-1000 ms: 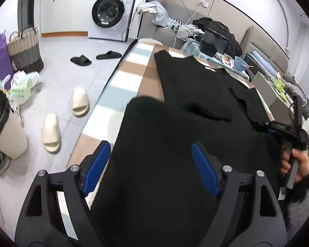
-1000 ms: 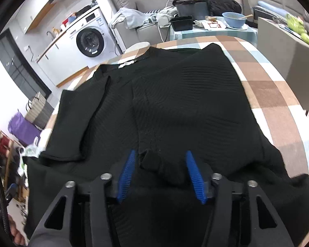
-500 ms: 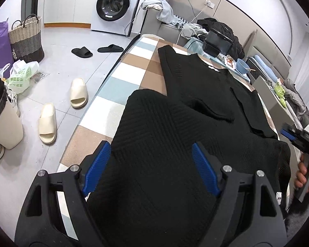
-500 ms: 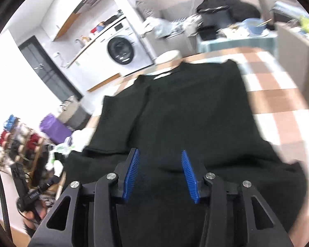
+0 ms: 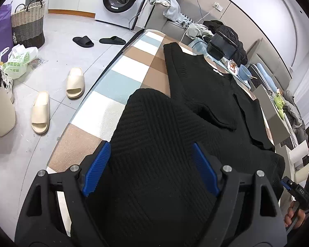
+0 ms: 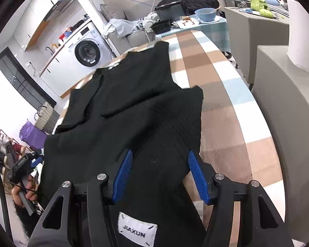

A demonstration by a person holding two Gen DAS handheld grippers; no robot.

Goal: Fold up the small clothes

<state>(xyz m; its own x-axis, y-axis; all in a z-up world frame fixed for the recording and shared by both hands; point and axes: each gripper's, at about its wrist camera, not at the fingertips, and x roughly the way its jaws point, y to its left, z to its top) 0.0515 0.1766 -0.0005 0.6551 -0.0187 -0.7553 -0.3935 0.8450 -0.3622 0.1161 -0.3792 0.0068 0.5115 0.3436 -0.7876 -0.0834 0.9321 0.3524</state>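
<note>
A black knit top [image 5: 206, 94] [image 6: 134, 94] lies lengthwise on the checked table [image 5: 121, 82] [image 6: 222, 107], both sleeves folded in over its body, collar at the far end. Its near hem end is lifted and drapes over both grippers. My left gripper [image 5: 150, 166] has its blue jaws spread wide, with the fabric lying across them. My right gripper [image 6: 160, 175] is also spread wide with fabric between and over its jaws; a white JIAXUN label [image 6: 137, 233] shows near its base. Whether either one pinches the cloth is hidden.
The left table edge drops to a floor with cream slippers [image 5: 57, 100], black slippers [image 5: 98, 40], a basket [image 5: 27, 22] and a washing machine [image 5: 123, 0]. Grey cabinets [image 6: 278, 94] stand right of the table. A side table with a blue bowl [image 6: 206, 14] stands beyond.
Both grippers have lifted the near hem end and carried it toward the collar. The right gripper's jaws stand wider apart than a second ago.
</note>
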